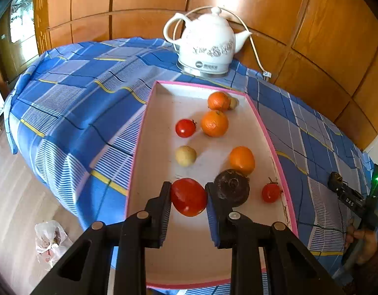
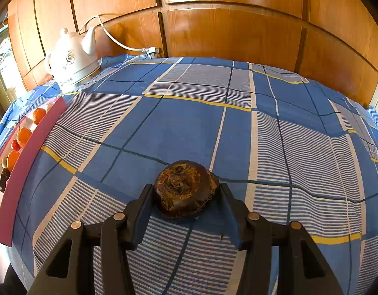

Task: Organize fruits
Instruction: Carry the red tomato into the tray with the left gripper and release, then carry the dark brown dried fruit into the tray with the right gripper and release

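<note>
A pink-rimmed white tray lies on the blue checked tablecloth. My left gripper is shut on a large red tomato just above the tray's near end. In the tray lie three oranges, two small red tomatoes, a pale round fruit and a dark brown fruit. My right gripper stands around a second dark brown fruit on the cloth, the left pad touching it, the right pad close beside it. The right gripper also shows in the left wrist view.
A white ceramic kettle with its cord stands behind the tray against the wooden wall panels. The tray's pink side lies far left in the right wrist view. A plastic bag lies on the floor left of the table.
</note>
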